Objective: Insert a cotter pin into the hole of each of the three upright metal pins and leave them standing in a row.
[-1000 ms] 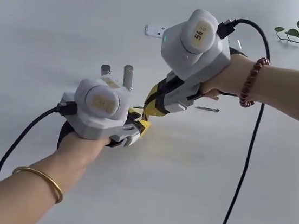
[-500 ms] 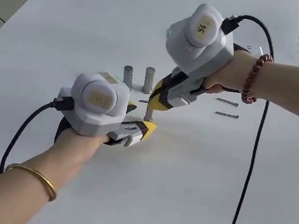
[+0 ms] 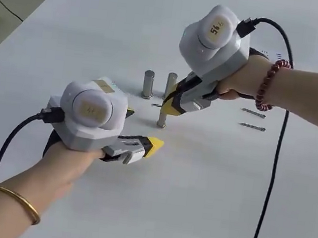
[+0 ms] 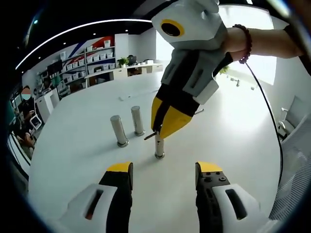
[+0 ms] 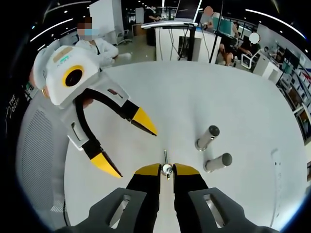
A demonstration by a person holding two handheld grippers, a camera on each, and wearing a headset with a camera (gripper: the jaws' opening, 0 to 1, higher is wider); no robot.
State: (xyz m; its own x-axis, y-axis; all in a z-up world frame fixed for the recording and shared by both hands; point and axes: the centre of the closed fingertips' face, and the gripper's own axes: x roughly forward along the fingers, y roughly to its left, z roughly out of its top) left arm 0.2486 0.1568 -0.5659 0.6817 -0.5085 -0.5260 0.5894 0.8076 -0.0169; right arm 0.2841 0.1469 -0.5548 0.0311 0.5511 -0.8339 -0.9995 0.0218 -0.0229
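The right gripper hides the top of the nearest upright silver metal pin; whether the thin grey cotter pin enters its hole is too small to tell

You have three pins standing on one table, and three cotter pins: one through a pin, two lying loose. You hold two grippers, the left gripper and the right gripper, each with one cable, so two cables. You wear two bracelets, one on each wrist.
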